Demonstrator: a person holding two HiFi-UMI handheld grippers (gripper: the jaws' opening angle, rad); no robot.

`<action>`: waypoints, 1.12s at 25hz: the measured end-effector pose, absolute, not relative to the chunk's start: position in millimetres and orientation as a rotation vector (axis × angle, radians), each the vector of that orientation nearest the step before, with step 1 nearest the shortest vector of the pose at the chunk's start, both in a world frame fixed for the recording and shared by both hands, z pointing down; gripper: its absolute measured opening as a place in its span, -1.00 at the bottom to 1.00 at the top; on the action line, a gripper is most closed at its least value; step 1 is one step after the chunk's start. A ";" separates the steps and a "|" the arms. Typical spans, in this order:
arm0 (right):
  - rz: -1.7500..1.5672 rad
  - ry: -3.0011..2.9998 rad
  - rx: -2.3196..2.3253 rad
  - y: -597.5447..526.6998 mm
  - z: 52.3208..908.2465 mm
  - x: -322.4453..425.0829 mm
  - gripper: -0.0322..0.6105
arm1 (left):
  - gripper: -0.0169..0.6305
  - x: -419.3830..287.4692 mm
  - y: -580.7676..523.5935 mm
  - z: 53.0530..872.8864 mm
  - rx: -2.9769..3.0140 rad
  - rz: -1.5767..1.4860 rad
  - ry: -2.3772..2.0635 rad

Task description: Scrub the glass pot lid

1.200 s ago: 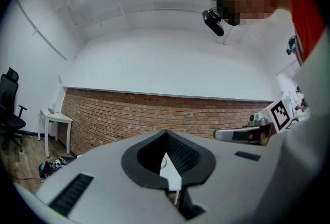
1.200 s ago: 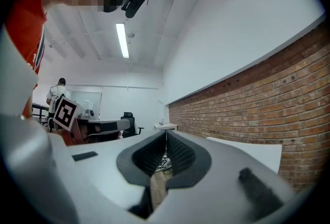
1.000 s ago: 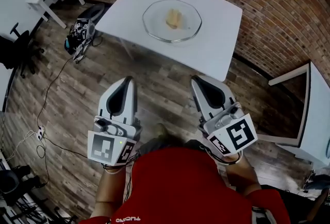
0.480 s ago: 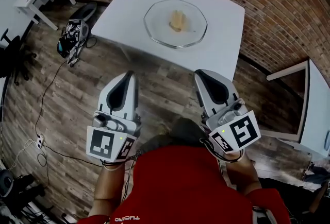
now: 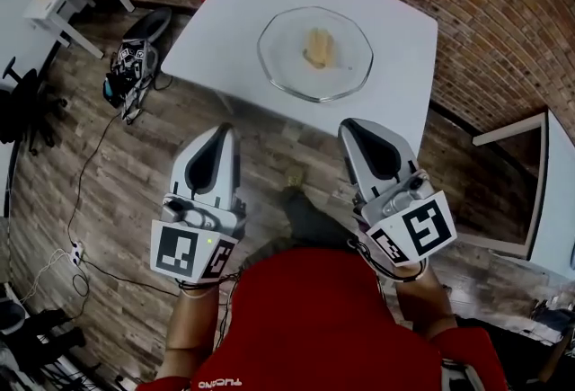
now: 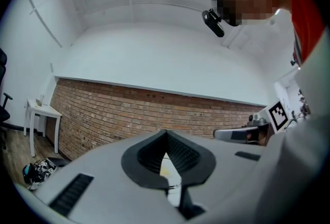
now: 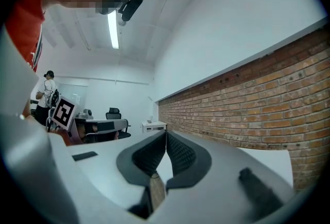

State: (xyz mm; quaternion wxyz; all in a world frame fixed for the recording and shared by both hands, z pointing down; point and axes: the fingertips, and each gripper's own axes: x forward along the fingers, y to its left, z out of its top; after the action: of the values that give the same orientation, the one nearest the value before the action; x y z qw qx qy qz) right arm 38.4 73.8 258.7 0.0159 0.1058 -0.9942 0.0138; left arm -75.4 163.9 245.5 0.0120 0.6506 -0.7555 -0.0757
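With left gripper (image 5: 221, 132) and right gripper (image 5: 353, 128) both clenched empty, the unheld lid (image 5: 286, 58) could skid off the table (image 5: 225, 16) when scrubbed.

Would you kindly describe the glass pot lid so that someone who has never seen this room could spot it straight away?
Find the large white table beside the brick wall, straight ahead of the person. The glass pot lid lies near its middle: a wide, round, see-through disc with a yellowish lump at its centre, and the only round thing on that table.
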 end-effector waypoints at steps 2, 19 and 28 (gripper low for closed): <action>0.056 -3.096 0.329 64.6 262.0 26.1 -0.80 | -0.90 -87.4 155.8 245.7 2.034 -0.220 -2.361; 0.063 -3.050 0.429 -90.7 280.8 -69.3 -0.80 | -0.90 -192.3 -7.2 260.3 2.057 -0.169 -2.297; 0.032 -2.985 0.504 -160.3 293.8 -100.3 -0.80 | -0.90 -210.5 -79.3 278.0 2.102 -0.100 -2.200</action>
State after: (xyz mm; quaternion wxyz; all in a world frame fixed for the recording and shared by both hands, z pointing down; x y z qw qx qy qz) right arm -100.3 -160.3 293.8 0.0570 0.1662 -0.9844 0.0107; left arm -210.5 -79.3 278.0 0.0486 0.6897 -0.7217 -0.0328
